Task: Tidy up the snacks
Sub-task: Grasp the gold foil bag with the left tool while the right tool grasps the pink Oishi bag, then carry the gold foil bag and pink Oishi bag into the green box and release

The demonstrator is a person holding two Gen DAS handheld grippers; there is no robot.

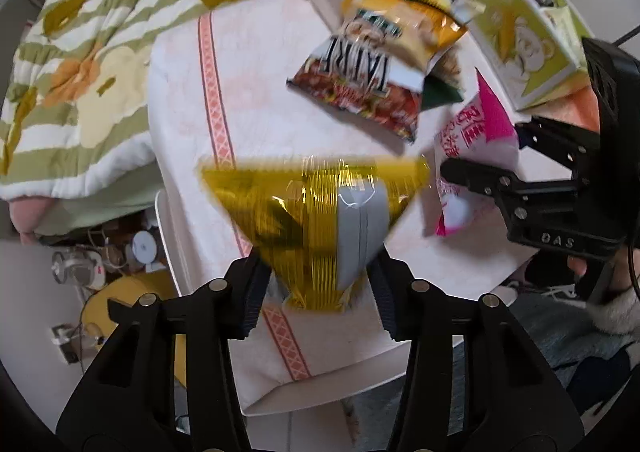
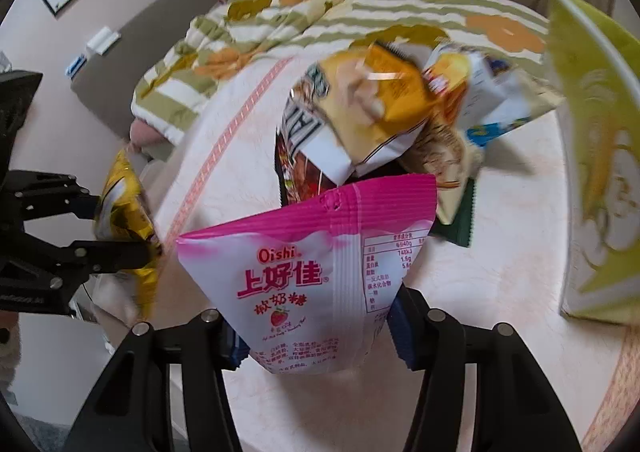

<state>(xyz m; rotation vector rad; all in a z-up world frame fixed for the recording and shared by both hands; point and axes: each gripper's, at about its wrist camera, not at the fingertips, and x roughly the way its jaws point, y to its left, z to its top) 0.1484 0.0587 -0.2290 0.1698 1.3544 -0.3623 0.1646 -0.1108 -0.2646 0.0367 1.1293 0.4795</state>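
My left gripper point(image 1: 316, 292) is shut on a gold foil snack bag point(image 1: 316, 208) and holds it above the white cloth-covered table point(image 1: 264, 64). My right gripper point(image 2: 316, 336) is shut on a pink and white Oishi snack bag point(image 2: 316, 276), also lifted. In the left wrist view the right gripper point(image 1: 472, 176) and its pink bag point(image 1: 480, 140) are at the right. In the right wrist view the left gripper point(image 2: 120, 228) with the gold bag point(image 2: 124, 212) is at the left. A pile of snack bags point(image 1: 380, 64) lies on the table ahead; it also shows in the right wrist view point(image 2: 372, 108).
A yellow-green cardboard box point(image 1: 524, 32) with open compartments stands at the table's right side, also in the right wrist view point(image 2: 600, 156). A flowered striped quilt point(image 1: 100, 52) lies on the bed beyond the table. Clutter sits on the floor at lower left point(image 1: 100, 272).
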